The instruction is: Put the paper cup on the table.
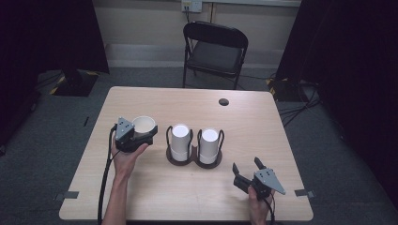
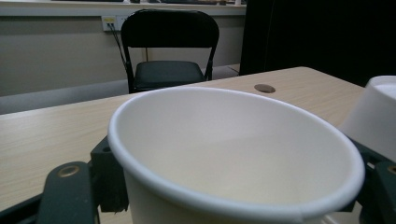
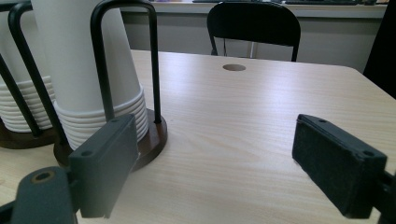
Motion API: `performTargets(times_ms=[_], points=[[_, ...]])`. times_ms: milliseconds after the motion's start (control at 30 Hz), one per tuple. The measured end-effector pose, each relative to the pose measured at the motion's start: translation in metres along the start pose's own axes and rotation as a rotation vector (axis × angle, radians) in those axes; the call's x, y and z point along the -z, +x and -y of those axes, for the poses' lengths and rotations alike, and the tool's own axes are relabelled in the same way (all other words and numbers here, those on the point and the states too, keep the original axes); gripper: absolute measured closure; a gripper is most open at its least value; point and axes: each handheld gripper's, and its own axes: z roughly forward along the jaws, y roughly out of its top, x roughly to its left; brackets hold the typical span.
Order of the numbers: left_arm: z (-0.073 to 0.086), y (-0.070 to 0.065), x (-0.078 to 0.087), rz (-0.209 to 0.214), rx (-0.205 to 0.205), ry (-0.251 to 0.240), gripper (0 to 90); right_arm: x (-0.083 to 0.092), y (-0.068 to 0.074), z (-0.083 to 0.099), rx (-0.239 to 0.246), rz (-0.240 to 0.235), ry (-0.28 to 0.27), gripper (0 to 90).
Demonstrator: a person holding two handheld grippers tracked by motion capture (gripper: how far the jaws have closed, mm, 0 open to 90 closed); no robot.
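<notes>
So we've got the left gripper [image 1: 141, 136] clamped on a white paper cup [image 1: 143, 124], one jaw on each side of the cup wall. In the left gripper view the cup [image 2: 233, 154] sits upright between the jaws with its open mouth facing up, and we can see right into it. In the high view it sits over the left part of the table [image 1: 141, 197], just left of the cup holder [image 1: 194, 159].

The holder is a dark double base with wire loops, holding two stacks of upside-down white cups: the left stack [image 1: 180, 140] and the right stack [image 1: 209, 145]. Our cup is near the left stack but not touching it.

The right gripper [image 1: 248, 172] rests at the near right of the table, jaws spread wide with nothing between them. In the right gripper view the right stack [image 3: 84, 70] stands just left of its jaws.

A black folding chair [image 1: 215, 49] stands beyond the far edge.
</notes>
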Motion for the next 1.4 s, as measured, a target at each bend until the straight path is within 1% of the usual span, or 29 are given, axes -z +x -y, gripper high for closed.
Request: performTargets(times_ms=[100, 133, 200, 233, 300, 400, 433, 467, 600, 633, 667, 733, 767, 800, 833, 867, 933, 1000, 1067, 1100, 1133, 1200, 1267, 1333, 1400], points=[[0.001, 0.005, -0.007, -0.014, -0.006, 0.005, 22.6, 0.0, -0.001, 0.0, -0.004, -0.002, -0.004, 13.9], [0.001, 0.007, -0.01, -0.02, 0.001, 0.007, 22.6, 0.001, -0.001, 0.0, -0.002, -0.001, -0.009, 13.9], [0.002, 0.011, -0.017, -0.019, 0.02, 0.011, 22.5, 0.001, 0.0, 0.0, 0.0, -0.003, -0.009, 13.9], [0.004, 0.011, -0.021, -0.026, 0.01, 0.017, 22.5, 0.0, 0.0, 0.0, 0.005, -0.009, -0.005, 13.9], [0.005, 0.012, -0.023, -0.028, 0.01, 0.021, 22.4, 0.0, 0.0, 0.0, 0.005, -0.012, -0.002, 13.9], [0.012, 0.018, -0.03, -0.026, 0.021, 0.051, 22.1, -0.001, 0.0, 0.0, 0.008, -0.024, 0.007, 13.9], [0.015, 0.02, -0.032, -0.005, 0.024, 0.057, 22.1, -0.001, 0.0, 0.0, 0.008, -0.024, 0.007, 13.9], [0.018, 0.021, -0.034, 0.005, 0.025, 0.069, 22.0, -0.001, 0.0, 0.0, 0.012, -0.026, 0.006, 13.9], [0.026, 0.025, -0.04, 0.008, 0.02, 0.114, 21.4, -0.001, 0.001, -0.001, 0.018, -0.035, 0.014, 13.9], [0.027, 0.025, -0.041, 0.008, 0.023, 0.113, 21.2, -0.001, 0.001, -0.001, 0.02, -0.039, 0.015, 13.9], [0.028, 0.025, -0.042, 0.01, 0.014, 0.118, 21.2, -0.001, 0.001, 0.0, 0.021, -0.04, 0.015, 13.9], [0.029, 0.025, -0.042, 0.017, 0.012, 0.116, 21.3, -0.001, 0.001, 0.0, 0.023, -0.042, 0.015, 13.9], [0.03, 0.025, -0.043, 0.012, 0.016, 0.124, 21.3, -0.001, 0.001, 0.0, 0.023, -0.043, 0.015, 13.9], [0.03, 0.025, -0.043, 0.012, 0.016, 0.124, 21.2, -0.001, 0.001, 0.0, 0.023, -0.043, 0.015, 13.9], [0.03, 0.025, -0.044, 0.019, 0.026, 0.116, 21.2, -0.001, 0.001, 0.0, 0.023, -0.043, 0.016, 13.9], [0.03, 0.025, -0.044, 0.017, 0.02, 0.128, 21.2, -0.001, 0.001, -0.001, 0.019, -0.04, 0.016, 13.9], [0.032, 0.025, -0.045, 0.019, 0.013, 0.13, 21.0, -0.001, 0.001, 0.0, 0.018, -0.042, 0.013, 13.9], [0.034, 0.025, -0.045, 0.017, 0.024, 0.138, 19.9, 0.0, 0.001, 0.0, 0.019, -0.041, 0.01, 14.0], [0.035, 0.026, -0.045, 0.024, 0.049, 0.146, 19.4, -0.001, 0.001, 0.0, 0.017, -0.041, 0.013, 14.0], [0.035, 0.026, -0.045, 0.025, 0.045, 0.151, 19.4, -0.001, 0.001, 0.0, 0.017, -0.041, 0.013, 14.0], [0.036, 0.026, -0.045, 0.019, 0.041, 0.153, 20.1, -0.001, 0.001, -0.001, 0.017, -0.039, 0.018, 14.0], [0.036, 0.027, -0.045, 0.023, 0.043, 0.158, 20.7, -0.001, 0.001, -0.001, 0.017, -0.039, 0.018, 14.0], [0.038, 0.027, -0.044, 0.011, 0.036, 0.147, 20.8, -0.001, 0.001, -0.001, 0.017, -0.038, 0.018, 14.0], [0.041, 0.028, -0.043, 0.0, 0.035, 0.157, 21.5, -0.001, 0.001, -0.001, 0.014, -0.036, 0.016, 14.0], [0.044, 0.03, -0.042, -0.001, 0.036, 0.164, 21.5, -0.001, 0.001, -0.001, 0.015, -0.037, 0.018, 14.0]])
